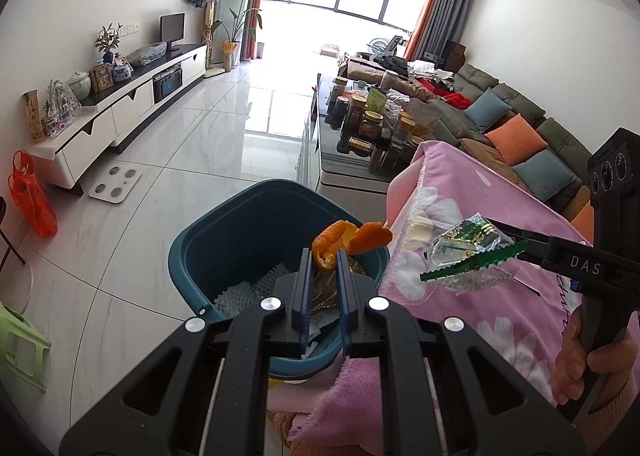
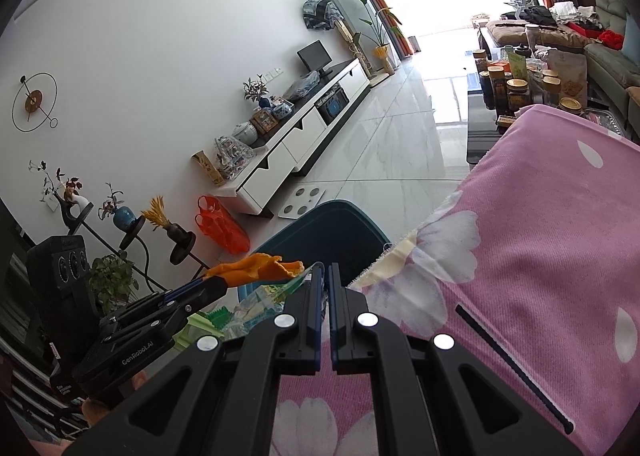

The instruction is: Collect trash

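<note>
My left gripper (image 1: 324, 256) is shut on an orange peel (image 1: 340, 242) and holds it above the blue trash bin (image 1: 208, 252). The bin holds white foam netting and scraps. My right gripper (image 2: 325, 270) is shut on a crumpled clear and green plastic wrapper (image 2: 276, 294), held over the edge of the pink flowered cloth (image 2: 540, 256) beside the bin (image 2: 344, 224). In the left wrist view the right gripper (image 1: 508, 242) holds the wrapper (image 1: 468, 248) just right of the peel. In the right wrist view the left gripper (image 2: 212, 278) shows with the peel (image 2: 260, 268).
The pink cloth (image 1: 480, 216) covers a table edge at right. A coffee table with several jars (image 1: 372, 124) stands beyond. A white TV cabinet (image 1: 120, 112), a scale (image 1: 115, 184) and an orange bag (image 1: 32, 200) are on the left floor side. A green stool (image 1: 20, 344) stands near left.
</note>
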Available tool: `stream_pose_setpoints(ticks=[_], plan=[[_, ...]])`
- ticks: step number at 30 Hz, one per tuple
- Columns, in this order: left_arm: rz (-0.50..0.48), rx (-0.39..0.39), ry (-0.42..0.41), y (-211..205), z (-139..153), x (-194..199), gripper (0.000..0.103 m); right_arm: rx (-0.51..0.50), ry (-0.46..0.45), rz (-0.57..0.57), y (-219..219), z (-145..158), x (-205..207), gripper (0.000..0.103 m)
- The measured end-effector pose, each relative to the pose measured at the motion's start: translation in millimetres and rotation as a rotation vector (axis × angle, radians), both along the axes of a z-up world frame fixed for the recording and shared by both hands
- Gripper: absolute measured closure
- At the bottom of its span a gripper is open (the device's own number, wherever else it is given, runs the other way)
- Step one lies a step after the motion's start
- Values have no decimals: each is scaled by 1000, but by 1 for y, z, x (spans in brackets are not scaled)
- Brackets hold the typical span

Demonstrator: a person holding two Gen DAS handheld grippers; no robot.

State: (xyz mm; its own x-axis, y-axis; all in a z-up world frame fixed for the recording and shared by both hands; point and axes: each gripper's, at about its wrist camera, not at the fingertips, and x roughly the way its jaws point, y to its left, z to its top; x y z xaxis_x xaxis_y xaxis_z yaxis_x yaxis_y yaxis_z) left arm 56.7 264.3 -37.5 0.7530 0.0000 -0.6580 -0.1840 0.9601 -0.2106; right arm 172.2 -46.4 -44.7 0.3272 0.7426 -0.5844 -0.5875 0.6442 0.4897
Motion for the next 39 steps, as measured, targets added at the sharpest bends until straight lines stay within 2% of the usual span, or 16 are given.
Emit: stream_pose_setpoints(ticks=[39], plan=[[67, 9, 72, 7, -35, 34, 91, -119, 5, 40, 64, -17, 21, 100]])
